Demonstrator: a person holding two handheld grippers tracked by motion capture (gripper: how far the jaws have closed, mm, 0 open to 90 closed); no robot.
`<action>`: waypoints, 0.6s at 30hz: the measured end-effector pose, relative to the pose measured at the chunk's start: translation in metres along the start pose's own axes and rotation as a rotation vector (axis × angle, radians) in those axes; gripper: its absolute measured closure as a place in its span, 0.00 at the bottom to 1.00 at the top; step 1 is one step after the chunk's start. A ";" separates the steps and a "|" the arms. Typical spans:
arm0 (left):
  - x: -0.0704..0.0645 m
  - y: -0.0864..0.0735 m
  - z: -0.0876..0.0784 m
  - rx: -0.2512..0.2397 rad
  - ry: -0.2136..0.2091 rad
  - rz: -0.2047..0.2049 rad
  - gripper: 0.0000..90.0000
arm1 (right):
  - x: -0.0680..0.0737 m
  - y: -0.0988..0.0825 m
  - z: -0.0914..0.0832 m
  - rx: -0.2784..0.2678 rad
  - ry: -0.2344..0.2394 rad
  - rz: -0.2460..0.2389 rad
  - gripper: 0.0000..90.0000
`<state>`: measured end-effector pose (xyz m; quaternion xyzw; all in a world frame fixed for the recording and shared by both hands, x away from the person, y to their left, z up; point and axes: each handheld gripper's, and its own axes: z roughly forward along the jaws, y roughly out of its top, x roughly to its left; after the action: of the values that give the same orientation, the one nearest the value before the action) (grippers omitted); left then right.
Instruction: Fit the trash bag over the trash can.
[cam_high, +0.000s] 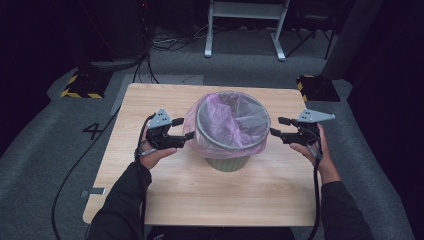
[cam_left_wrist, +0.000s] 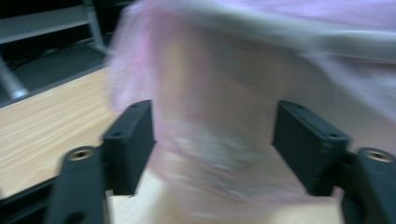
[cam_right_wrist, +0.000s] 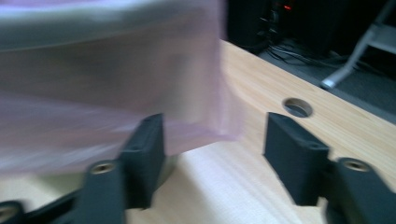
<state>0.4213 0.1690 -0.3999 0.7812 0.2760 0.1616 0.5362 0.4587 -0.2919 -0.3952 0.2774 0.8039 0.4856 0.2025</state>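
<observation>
- The room is dark, with grey carpet (cam_high: 45, 145), a pale metal frame (cam_high: 245, 25) standing at the far side, cables on the floor and yellow-and-black striped blocks (cam_high: 82, 85) near the far corners of the surface.
- The surface (cam_high: 165, 190) is a light wooden tabletop; the right gripper view shows a round cable hole (cam_right_wrist: 297, 107) in it.
- The waste bin (cam_high: 229, 161) stands upright near the middle of the surface, lined with a pink plastic bag (cam_high: 197, 131) folded out over its grey rim.
- The bin lies between the two tongs, its axis vertical, each about as near as the other.
- The left tongs (cam_high: 184, 128) point inward at the bag's left flank, jaws apart; in the left gripper view the pink film hangs between them, but the pads do not press on it.
- The right tongs (cam_high: 280, 126) point inward at the right flank, jaws spread and empty, the bag's edge just beside one jaw.
- Any next grip on the bag's folded edge would likely come sideways, from both flanks at once.
</observation>
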 end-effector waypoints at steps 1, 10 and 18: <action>-0.008 -0.001 -0.002 0.008 -0.007 0.029 0.28 | 0.006 0.000 -0.004 0.005 0.028 -0.025 0.38; -0.041 -0.004 0.003 0.057 -0.034 0.119 0.22 | 0.056 0.000 -0.017 0.004 0.089 -0.178 0.23; -0.049 -0.009 0.022 0.117 0.003 0.157 0.61 | 0.078 0.004 -0.004 0.028 0.088 -0.225 0.65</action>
<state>0.3924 0.1253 -0.4140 0.8301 0.2236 0.1882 0.4749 0.3973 -0.2431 -0.3942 0.1665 0.8448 0.4603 0.2163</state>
